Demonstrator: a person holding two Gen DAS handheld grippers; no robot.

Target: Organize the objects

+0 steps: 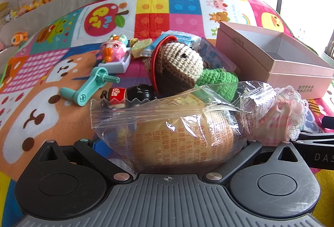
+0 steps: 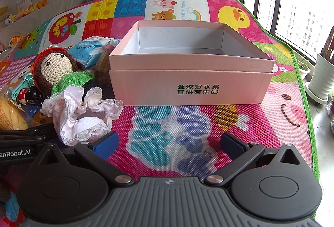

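Sitting between the left gripper's (image 1: 170, 143) jaws, a bagged bread bun (image 1: 181, 139) in clear printed plastic fills the gap from pad to pad; the jaws look clenched on it, though the pads are mostly hidden behind the bag. The bun's long axis runs across the jaws, and the bag's loose sealed top points away from them. Just beyond it lie a small black and red doll (image 1: 127, 95) and a crocheted doll (image 1: 177, 64) with a green body, its head toward the far left and its body running right. Left of those lies a teal plastic crank (image 1: 89, 87).

The right gripper (image 2: 169, 143) hangs released, jaws spread wide over bare play mat (image 2: 240, 126), with a frilly pink and white doll dress (image 2: 83, 114) just beside its left pad. Straight ahead of these jaws stands the open pink box (image 2: 190, 80), long side facing them, nothing visible inside. From the left jaws the box lies ahead and to the right, past the dress, so I judge the bun's way runs rightward and forward.
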